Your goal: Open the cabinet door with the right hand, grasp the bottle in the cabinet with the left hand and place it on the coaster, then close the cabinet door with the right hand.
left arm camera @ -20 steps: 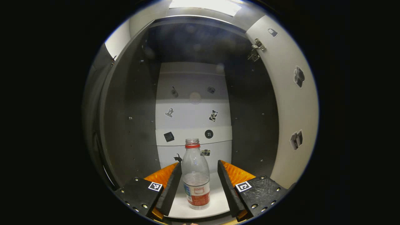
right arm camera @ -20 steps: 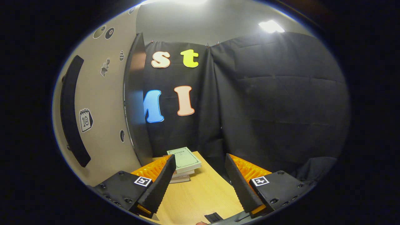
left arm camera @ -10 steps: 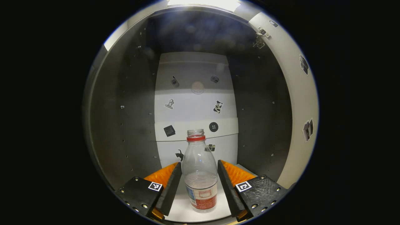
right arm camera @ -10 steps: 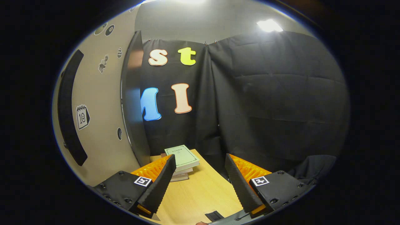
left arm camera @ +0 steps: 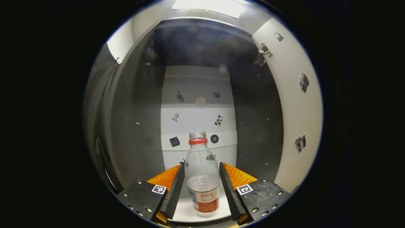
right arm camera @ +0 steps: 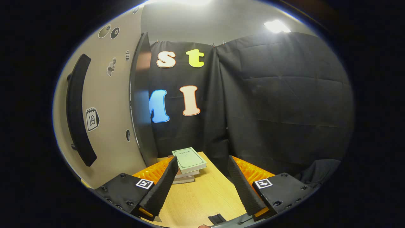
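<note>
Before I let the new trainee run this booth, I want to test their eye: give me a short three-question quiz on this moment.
1. True or false: the bottle has a cap screwed on.
2. The left gripper is: A) closed on the bottle, B) open beside the bottle, C) on the door handle.
3. What lies on the wooden table ahead of the right gripper?

Key: 1 false, its mouth is open above the red ring. 2 A. 3 a stack of books.
</note>
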A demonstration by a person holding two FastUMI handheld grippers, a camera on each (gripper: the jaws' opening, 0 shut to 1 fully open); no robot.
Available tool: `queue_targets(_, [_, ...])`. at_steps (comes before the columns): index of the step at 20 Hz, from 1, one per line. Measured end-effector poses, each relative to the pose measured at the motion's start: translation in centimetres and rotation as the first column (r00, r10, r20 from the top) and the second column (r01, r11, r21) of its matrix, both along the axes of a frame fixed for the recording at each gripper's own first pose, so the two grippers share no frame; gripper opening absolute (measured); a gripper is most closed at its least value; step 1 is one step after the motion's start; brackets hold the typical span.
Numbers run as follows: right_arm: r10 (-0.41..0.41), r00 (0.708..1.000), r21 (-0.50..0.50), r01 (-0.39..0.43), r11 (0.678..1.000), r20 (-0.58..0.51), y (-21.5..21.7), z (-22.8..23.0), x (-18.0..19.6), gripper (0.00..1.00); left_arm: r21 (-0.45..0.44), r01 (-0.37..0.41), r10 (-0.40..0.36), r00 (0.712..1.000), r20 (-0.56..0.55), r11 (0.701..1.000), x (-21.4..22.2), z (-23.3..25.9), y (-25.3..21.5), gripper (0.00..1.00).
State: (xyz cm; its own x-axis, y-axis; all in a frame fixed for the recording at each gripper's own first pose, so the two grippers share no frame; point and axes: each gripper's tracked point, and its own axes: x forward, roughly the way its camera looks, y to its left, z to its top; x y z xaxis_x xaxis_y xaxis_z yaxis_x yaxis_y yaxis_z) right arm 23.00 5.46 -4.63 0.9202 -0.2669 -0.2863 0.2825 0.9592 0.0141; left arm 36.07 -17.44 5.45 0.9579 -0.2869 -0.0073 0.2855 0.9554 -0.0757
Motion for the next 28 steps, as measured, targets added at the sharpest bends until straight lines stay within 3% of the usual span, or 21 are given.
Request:
queue_targets(13, [0.141,0.99,0.035,-0.142,0.989,0.026,1.3,0.5,-0.8,1.0,-0.002,-0.115,0.115,0.993,0.0,0.993,-11.1,-0.3,6.3,0.63])
queue_targets(28, [0.205,0.977,0.1,-0.211,0.972,0.064,3.2,-0.7,-2.8,1.0,-0.013,-0.23,0.229,0.972,-0.058,0.973,-23.2,-7.8,12.6,0.63])
